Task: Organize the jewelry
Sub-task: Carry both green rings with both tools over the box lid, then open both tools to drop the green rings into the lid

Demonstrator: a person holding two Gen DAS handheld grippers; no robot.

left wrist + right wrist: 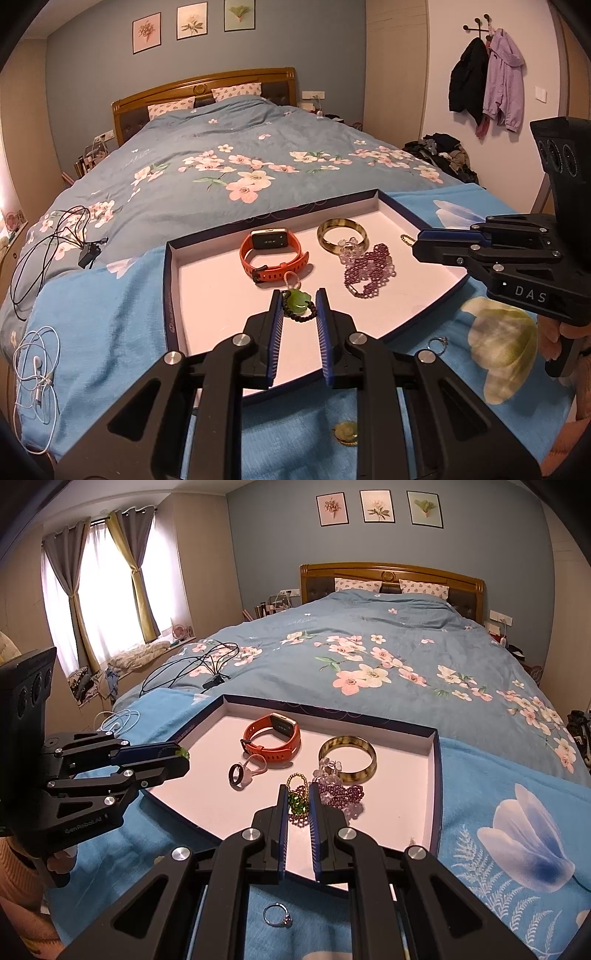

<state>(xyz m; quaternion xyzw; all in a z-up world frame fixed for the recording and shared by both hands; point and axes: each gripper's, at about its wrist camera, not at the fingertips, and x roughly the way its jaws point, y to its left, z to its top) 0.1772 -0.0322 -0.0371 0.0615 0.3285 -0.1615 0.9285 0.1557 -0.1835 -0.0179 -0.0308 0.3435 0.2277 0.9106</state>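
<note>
On the bed, tray: a shallow box lid [173,295] lies on the blue blanket [110,314], ahead of both pairs of fingers
Left gripper [299,306]: fingers narrow, closed around a green pendant on a dark bead cord [298,304], just above the tray floor at its near edge
Beyond the left fingers: orange watch [273,254]; to their right a bangle [341,236] and purple beads [367,273]
Right gripper [297,805]: fingers narrow, holding a green and gold bead bracelet [298,803] over the tray; purple beads touch its right finger
Left of the right fingers: a black ring and a pink ring [245,771], close together
Below the right fingers: a silver ring [277,915] on the blanket, outside the tray; near the left fingers a gold coin-like piece [346,432], also outside
Step, as I judge: both pieces are being placed in the tray
Next move calls for: to open the fingers low and gently, then to fetch the two pieces outside
</note>
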